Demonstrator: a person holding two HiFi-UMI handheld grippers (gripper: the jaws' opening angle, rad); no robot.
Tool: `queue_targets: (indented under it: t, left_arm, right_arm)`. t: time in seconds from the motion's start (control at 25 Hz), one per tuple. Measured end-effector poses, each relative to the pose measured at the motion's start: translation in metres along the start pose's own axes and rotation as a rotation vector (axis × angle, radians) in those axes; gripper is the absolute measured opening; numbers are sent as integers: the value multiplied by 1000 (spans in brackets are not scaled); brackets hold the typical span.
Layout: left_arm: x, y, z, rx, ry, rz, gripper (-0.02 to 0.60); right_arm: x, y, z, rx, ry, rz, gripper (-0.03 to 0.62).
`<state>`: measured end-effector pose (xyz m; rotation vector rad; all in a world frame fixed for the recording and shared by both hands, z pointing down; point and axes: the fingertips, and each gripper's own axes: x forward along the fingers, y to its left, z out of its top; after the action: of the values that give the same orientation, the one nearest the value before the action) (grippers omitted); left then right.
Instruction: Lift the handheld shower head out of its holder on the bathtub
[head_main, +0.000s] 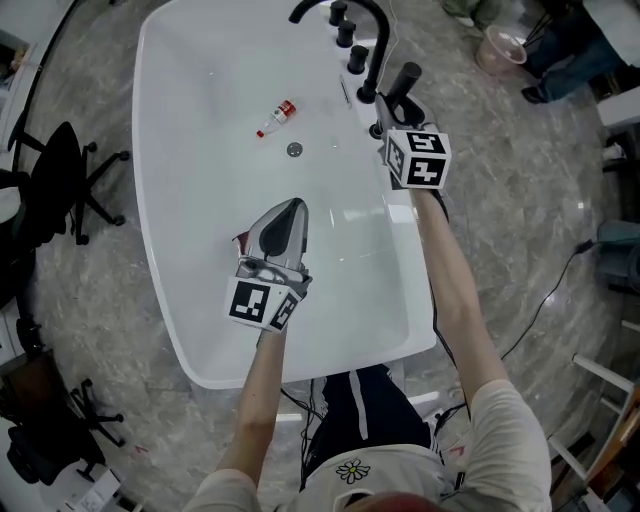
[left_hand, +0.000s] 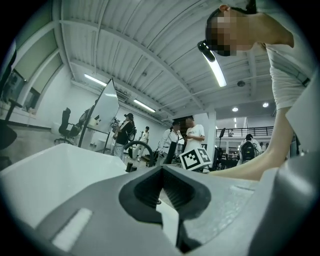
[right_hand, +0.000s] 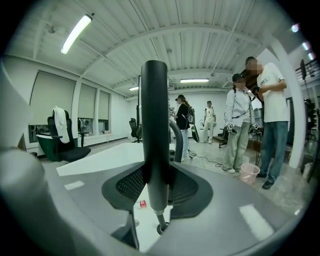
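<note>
**At the tub's rim: right gripper holds the shower head**

On the right rim of the white bathtub (head_main: 190, 230), the right gripper (right_hand: 155, 177) is clamped on the handheld shower head (right_hand: 154, 115). Its grey jaws have dark, bumpy pads, and they squeeze the lower part of the handle from both sides. The shower head is a smooth black stick that stands straight up. Its bottom end hangs just above the small round holder (right_hand: 161, 229). A thin metal hose (right_hand: 158, 218) with little ridges runs from the handle down into that holder.

Over the middle of the tub, the left gripper (left_hand: 162, 172) has its jaws pressed together at the tip. Nothing is between them. From above they look like one grey pointy shape.

The tub is smooth, shiny and rounded like an egg. A curved black faucet (head_main: 365, 30) and round black knobs (head_main: 347, 32) stand on the rim next to the shower head. Inside the tub, a little clear bottle (head_main: 277, 116) with a red cap lies on its side near the round metal drain (head_main: 294, 150). The floor (head_main: 520, 200) is grey and looks like stone.
</note>
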<state>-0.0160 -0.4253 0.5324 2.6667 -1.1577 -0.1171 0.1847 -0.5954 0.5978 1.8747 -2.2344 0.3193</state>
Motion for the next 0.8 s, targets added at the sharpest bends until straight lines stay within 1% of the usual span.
queue_targets:
  t: [0.12, 0.2, 0.36, 0.44, 0.56, 0.68, 0.8]
  left_arm:
    - [-3, -6, 14, -3, -21, 9, 0]
    - [-7, -14, 31, 14, -42, 8, 0]
    - [-24, -36, 79, 58, -74, 11, 0]
    - [-35, -47, 102, 68, -90, 27, 0]
    - [-50, -62, 140, 91, -124, 57, 0]
    - [-72, -78, 164, 108, -155, 68, 0]
    - [-95, -94, 184, 88, -181, 73, 0]
  right_arm:
    - [-24, 14, 29, -4, -37, 14, 153]
    - [-41, 26, 54, -23, -68, 33, 153]
    - [-82, 49, 110, -38, -128, 55, 153]
    - [-109, 61, 133, -42, -139, 68, 153]
    - [-153, 82, 167, -85, -155, 94, 153]
    - [-207, 108, 184, -100, -178, 109, 153]
    - [-264, 136, 191, -116, -210, 138, 153]
